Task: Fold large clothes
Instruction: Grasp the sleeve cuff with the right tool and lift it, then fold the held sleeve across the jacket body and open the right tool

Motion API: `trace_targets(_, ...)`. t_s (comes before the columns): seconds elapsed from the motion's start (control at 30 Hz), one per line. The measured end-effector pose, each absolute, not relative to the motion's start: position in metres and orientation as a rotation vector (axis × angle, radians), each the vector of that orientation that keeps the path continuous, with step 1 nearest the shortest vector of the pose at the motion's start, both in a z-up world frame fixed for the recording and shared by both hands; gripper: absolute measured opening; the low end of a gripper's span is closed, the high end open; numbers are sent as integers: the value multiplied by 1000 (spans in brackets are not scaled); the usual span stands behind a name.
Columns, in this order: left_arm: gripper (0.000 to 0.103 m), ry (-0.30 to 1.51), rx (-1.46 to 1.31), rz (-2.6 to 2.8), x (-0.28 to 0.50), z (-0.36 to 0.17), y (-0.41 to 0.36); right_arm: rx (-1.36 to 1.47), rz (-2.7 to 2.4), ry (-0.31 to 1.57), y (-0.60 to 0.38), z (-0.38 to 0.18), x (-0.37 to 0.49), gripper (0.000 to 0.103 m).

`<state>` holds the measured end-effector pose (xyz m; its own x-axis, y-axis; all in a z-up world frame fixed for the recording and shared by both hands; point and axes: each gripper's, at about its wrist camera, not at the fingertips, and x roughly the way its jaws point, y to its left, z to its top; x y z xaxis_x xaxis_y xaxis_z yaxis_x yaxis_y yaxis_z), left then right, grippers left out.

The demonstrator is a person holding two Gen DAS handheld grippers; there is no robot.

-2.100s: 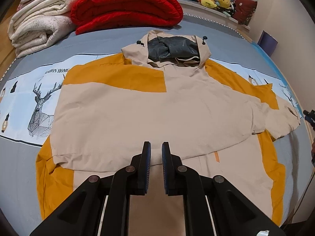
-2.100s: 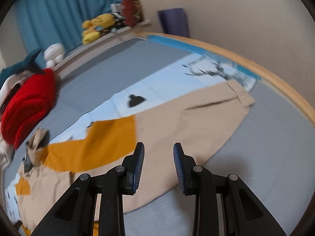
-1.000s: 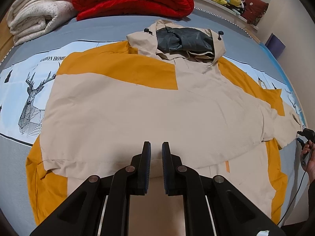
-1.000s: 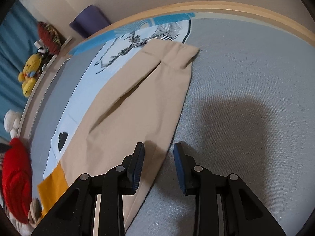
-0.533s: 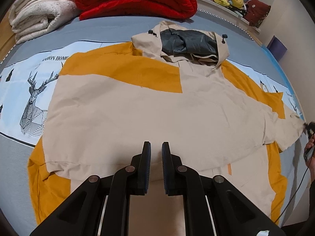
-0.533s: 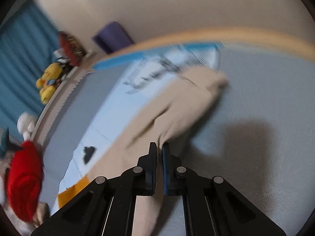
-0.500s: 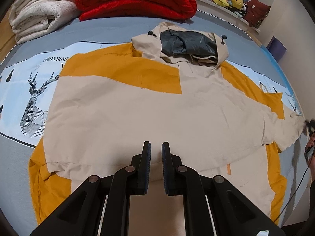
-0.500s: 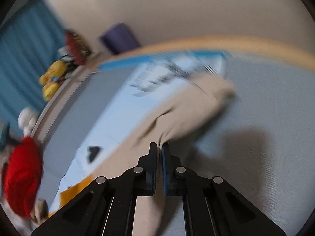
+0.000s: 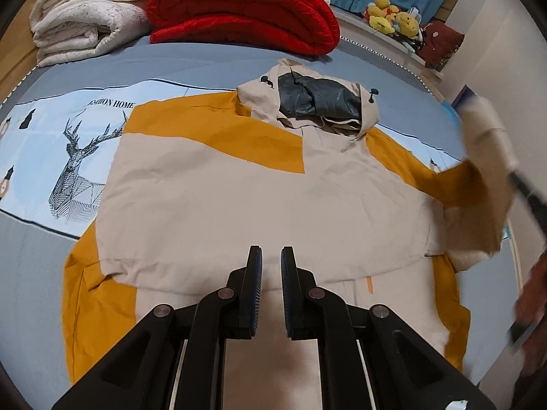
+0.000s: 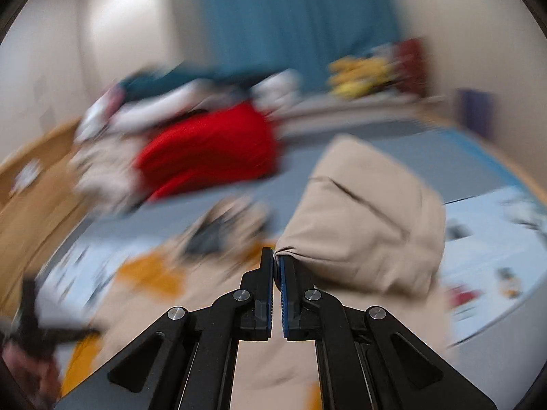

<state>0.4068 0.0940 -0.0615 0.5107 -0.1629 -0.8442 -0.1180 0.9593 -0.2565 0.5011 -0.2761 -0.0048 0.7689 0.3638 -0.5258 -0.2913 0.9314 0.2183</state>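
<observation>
A beige and orange hooded jacket point(image 9: 239, 198) lies flat on the bed, hood point(image 9: 318, 99) toward the far side. Its left sleeve is folded across the body. My left gripper point(image 9: 271, 256) hovers above the jacket's lower hem, jaws nearly closed with a narrow gap and nothing between them. My right gripper point(image 10: 276, 256) is shut on the jacket's right sleeve point(image 10: 365, 218), which hangs lifted off the bed. In the left wrist view the raised sleeve point(image 9: 485, 177) and the blurred right gripper show at the right edge.
A folded red quilt point(image 9: 246, 7) and rolled white blankets point(image 9: 85, 17) lie at the far side of the bed. Plush toys point(image 9: 393, 17) sit on a ledge. The grey bedsheet point(image 9: 30, 273) has a pale blue deer-print band point(image 9: 51, 157). A wall stands to the right.
My right gripper closed on the right sleeve near its cuff, lifted it off the bed and swung it toward the jacket's body. My left gripper stayed over the hem.
</observation>
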Motion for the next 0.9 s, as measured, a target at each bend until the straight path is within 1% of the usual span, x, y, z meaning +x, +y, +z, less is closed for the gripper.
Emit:
trace_targets(0.07,9,1038,-322,-29,399,-59,96,60,427,668,-234,-25,487,5)
trace_targets(0.1,9,1040,-332,-30,397,-59,97,67,451,717,-221,-36,483,9)
trace_targets(0.2,12,1049,-362,-38,389,-60,97,135,467,855,-210,-66,483,12)
trace_targets(0.27,13,1057,-366,-43,384,-61,97,157,430,892,-214,-72,479,13)
trace_targets(0.4,13,1060,-386,-50,382,-60,99,221,339,863,-243,-49,471,14)
trace_targets(0.43,13,1057,-394,-46,384,-60,100,254,315,852,-248,-39,468,15)
trace_targets(0.5,13,1054,-401,-37,388,-61,100,330,262,855,-260,-29,458,21)
trace_targets(0.6,13,1046,-401,-28,396,-62,95,416,279,878,-267,-28,455,22)
trace_targets(0.7,13,1043,-385,-29,403,-64,88,428,315,895,-256,-48,458,23)
trace_targets(0.83,13,1035,-370,-40,411,-62,83,477,372,1016,-230,-95,488,23)
trace_targets(0.9,13,1030,-355,-41,417,-62,82,442,363,1081,-218,-117,499,23)
